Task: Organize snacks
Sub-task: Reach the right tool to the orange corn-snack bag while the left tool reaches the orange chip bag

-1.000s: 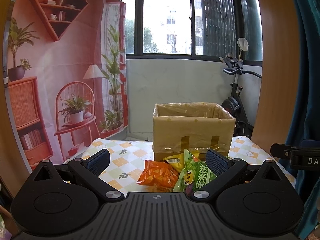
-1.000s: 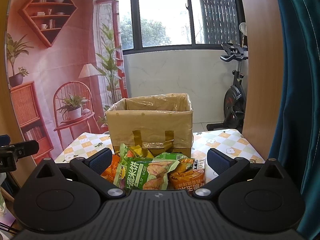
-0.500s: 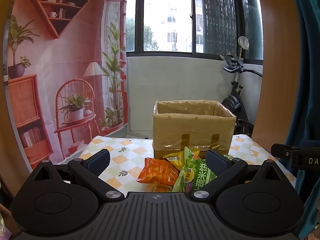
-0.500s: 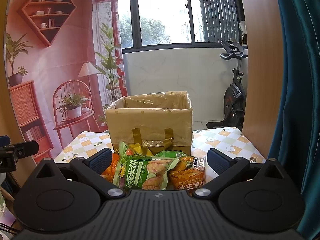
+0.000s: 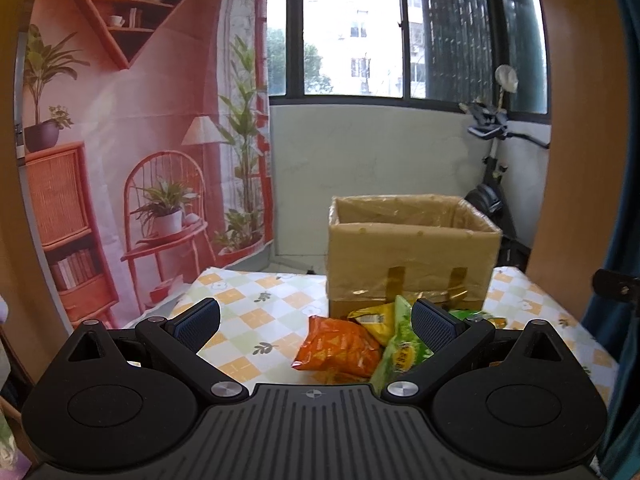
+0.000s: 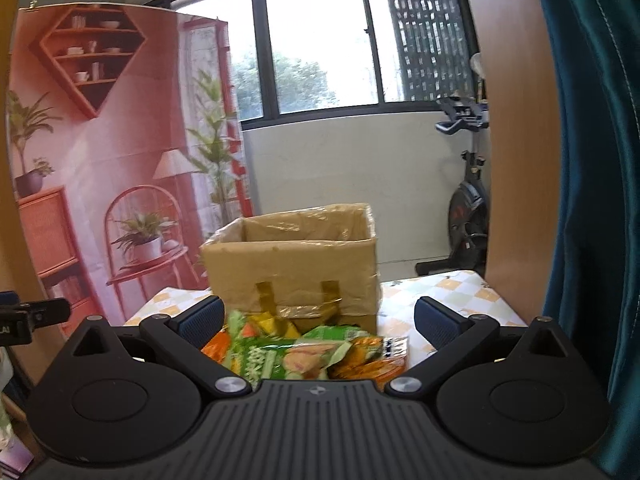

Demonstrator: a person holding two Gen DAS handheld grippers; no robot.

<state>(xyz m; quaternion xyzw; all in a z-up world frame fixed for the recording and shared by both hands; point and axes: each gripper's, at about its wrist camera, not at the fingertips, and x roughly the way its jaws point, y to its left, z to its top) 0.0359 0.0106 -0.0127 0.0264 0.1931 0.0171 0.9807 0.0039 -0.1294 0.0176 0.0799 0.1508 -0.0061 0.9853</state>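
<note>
A pile of snack bags lies on the checked tablecloth in front of an open cardboard box [image 5: 412,248], which also shows in the right wrist view [image 6: 296,268]. The pile has an orange bag [image 5: 340,346], a yellow bag [image 5: 374,316] and a green bag [image 5: 402,354]. In the right wrist view the green bag [image 6: 280,354] lies beside an orange packet [image 6: 374,360]. My left gripper [image 5: 316,320] is open and empty, just short of the pile. My right gripper [image 6: 318,318] is open and empty, above the near side of the pile.
The table [image 5: 256,300] has a yellow and white checked cloth. A printed backdrop [image 5: 120,160] hangs to the left. An exercise bike [image 6: 468,216] stands behind the table at the right, beside a wooden panel [image 6: 516,120] and a teal curtain [image 6: 592,160].
Both grippers have moved a little forward and down toward the snack pile, so the box and bags look larger. The jaws stay open. Nothing on the table has moved.
</note>
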